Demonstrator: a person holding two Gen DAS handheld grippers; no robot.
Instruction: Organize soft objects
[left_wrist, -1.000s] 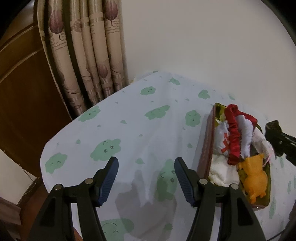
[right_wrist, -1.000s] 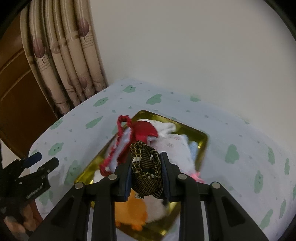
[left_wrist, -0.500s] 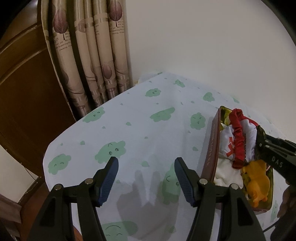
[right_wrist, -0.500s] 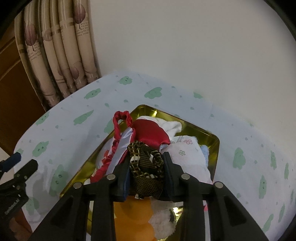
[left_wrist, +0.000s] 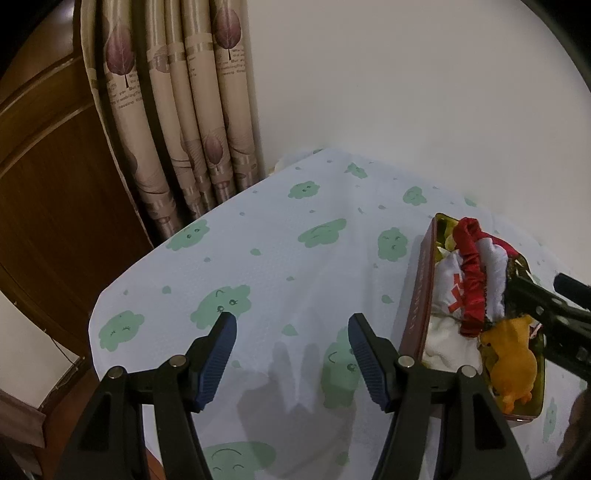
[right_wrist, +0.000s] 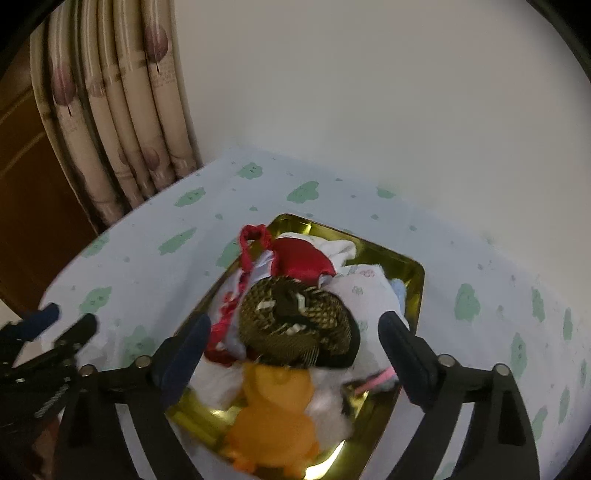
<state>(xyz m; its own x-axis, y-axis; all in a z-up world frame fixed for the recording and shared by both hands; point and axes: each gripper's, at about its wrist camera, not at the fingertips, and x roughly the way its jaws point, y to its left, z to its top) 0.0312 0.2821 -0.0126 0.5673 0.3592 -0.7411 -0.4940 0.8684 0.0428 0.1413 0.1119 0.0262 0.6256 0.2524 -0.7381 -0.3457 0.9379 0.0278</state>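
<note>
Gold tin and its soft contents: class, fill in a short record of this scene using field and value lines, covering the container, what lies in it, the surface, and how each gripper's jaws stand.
container: gold tin, on the cloud-print cloth
contents: brown patterned pouch on top; red scrunchie; orange plush toy; white fabric items
left gripper: jaws open, nothing between them, over bare cloth beside the tin
right gripper: jaws have just been opening; wide apart, pouch between them but not pressed
background: curtain, white wall

Glossy gold metal tin, matt cotton cloth, w/ ribbed plastic tongs.
</note>
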